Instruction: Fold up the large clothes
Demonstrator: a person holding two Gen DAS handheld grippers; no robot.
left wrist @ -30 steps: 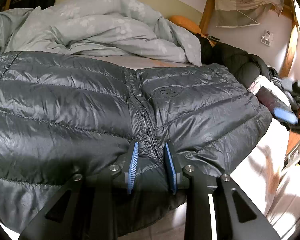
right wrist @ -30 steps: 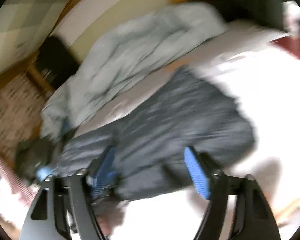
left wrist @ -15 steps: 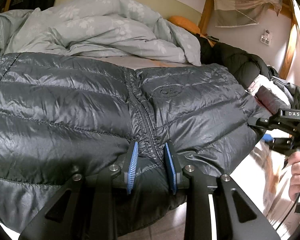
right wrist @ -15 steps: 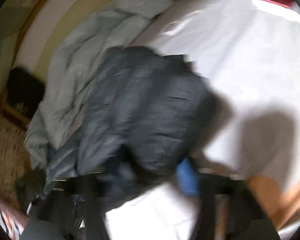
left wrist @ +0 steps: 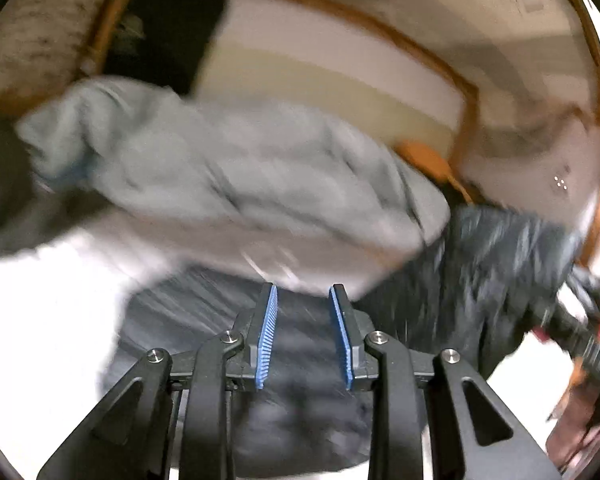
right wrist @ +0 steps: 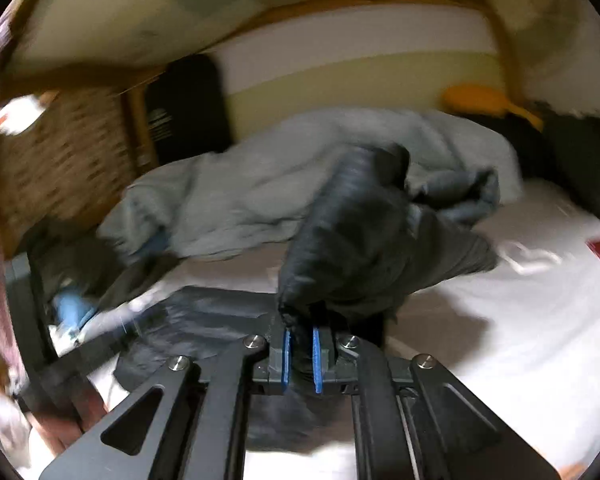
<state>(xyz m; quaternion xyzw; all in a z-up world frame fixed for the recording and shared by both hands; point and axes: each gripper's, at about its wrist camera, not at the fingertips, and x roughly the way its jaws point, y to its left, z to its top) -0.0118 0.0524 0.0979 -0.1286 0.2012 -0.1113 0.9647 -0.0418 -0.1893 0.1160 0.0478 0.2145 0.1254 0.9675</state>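
Dark puffer jacket (right wrist: 352, 236) pinched in both grippers (right wrist: 300, 354), lifted over white bed (right wrist: 520, 320)

Left hand-held gripper (left wrist: 303, 300) pinching dark jacket (left wrist: 480, 272).

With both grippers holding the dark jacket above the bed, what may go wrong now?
1. The right gripper pinches only a thin edge of the jacket; the slick fabric may slip out.
2. The left gripper holds a thicker bunch, so the lift may be uneven and the fold crooked.
3. The grey duvet lies close behind; the hanging jacket may drag over it or catch on it.
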